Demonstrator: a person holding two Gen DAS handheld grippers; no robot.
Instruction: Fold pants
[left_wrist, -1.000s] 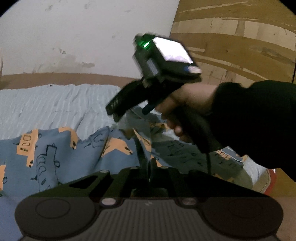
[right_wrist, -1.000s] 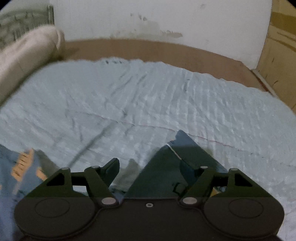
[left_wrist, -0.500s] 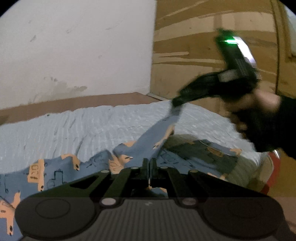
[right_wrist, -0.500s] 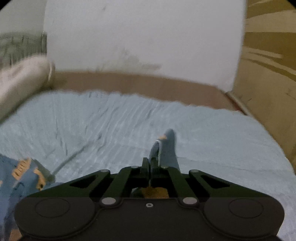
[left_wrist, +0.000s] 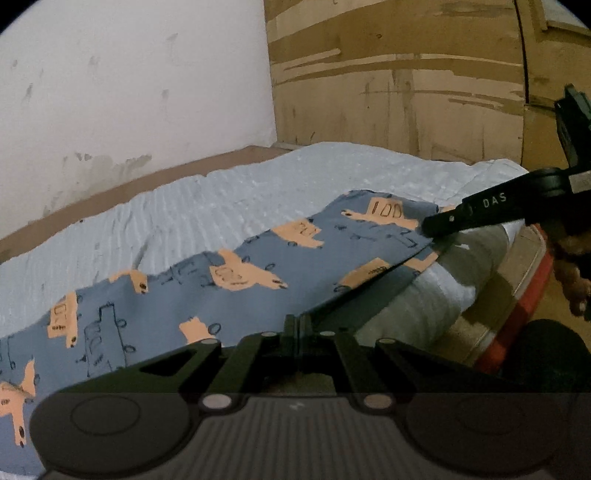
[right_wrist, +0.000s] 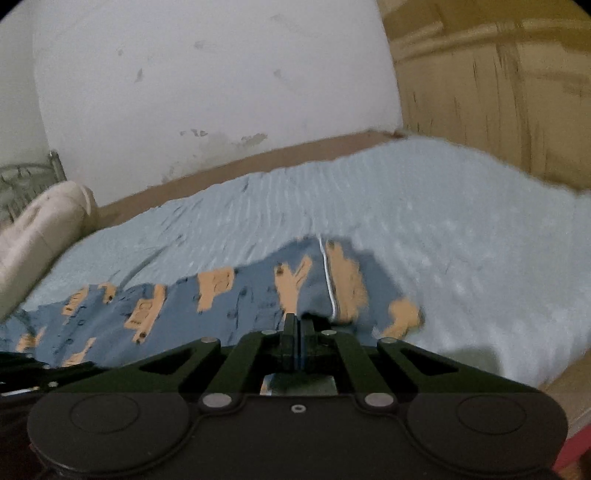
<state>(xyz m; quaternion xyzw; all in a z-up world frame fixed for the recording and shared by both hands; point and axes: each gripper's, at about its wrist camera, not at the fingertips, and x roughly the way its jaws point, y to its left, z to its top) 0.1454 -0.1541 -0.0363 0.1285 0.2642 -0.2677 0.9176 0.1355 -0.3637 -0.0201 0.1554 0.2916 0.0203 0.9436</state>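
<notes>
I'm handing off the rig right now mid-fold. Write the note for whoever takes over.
Left gripper: shut on the near edge of the pants.
Right gripper: shut on the pants' far end, by the white seam.
Pants: blue with orange prints, stretched between both grippers over the light blue bedspread.
Done: both ends gripped, fabric pulled out lengthwise.
Left: no fold visible yet; lay flat, then fold.

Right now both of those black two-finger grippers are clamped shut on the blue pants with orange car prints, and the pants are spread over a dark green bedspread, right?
Nearly. The bedspread is pale light blue, not dark green; the right wrist view shows it well. The rest holds: the left gripper and right gripper are each shut on the blue pants with orange car prints.
</notes>
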